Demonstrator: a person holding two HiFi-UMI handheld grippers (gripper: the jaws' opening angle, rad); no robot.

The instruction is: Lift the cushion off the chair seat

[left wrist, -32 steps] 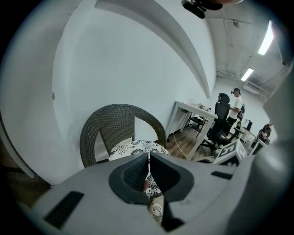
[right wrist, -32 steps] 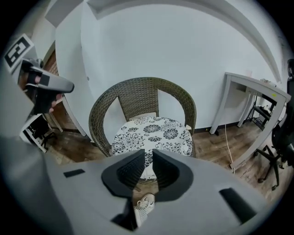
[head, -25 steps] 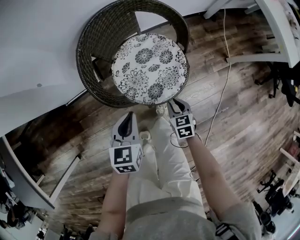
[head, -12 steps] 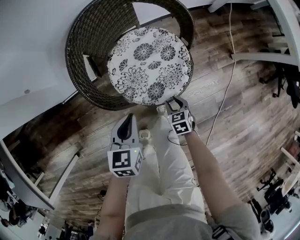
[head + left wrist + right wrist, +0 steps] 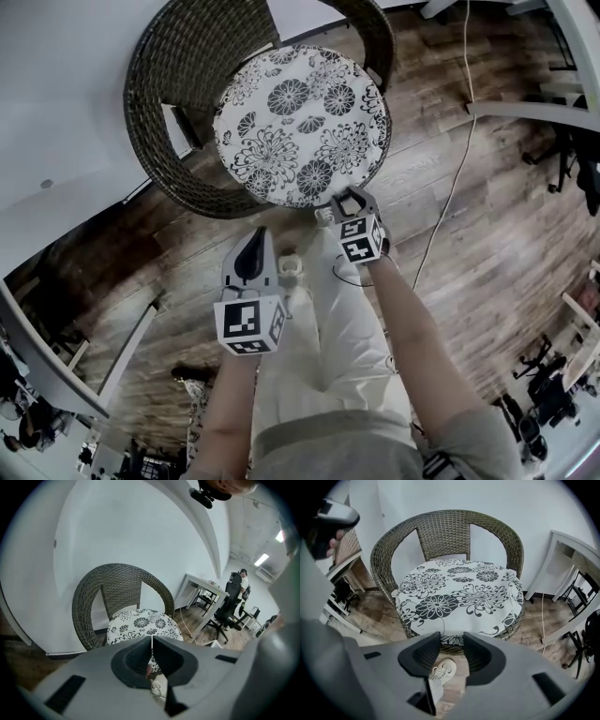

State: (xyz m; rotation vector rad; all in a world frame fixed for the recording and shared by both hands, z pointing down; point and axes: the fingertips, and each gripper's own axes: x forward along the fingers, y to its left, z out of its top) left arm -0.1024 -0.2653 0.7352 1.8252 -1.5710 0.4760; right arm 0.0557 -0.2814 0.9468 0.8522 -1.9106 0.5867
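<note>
A round white cushion with black flower print lies on the seat of a dark wicker chair. My right gripper hangs at the cushion's near edge, pointing steeply down. Its jaws are opening and nothing is between them. In the right gripper view the cushion fills the chair just beyond the right gripper. My left gripper hovers farther back over the floor, short of the chair. In the left gripper view the left gripper has its pads meeting, with the cushion ahead.
The chair stands against a white wall on a wooden floor. A white desk frame and a cable are to the right. The person's light trousers and a pale shoe are below the grippers. Office chairs stand beyond.
The right gripper has drawn up to the cushion's near edge and its jaws have spread wider. The chair looks larger in the head view. The left gripper stays shut.
</note>
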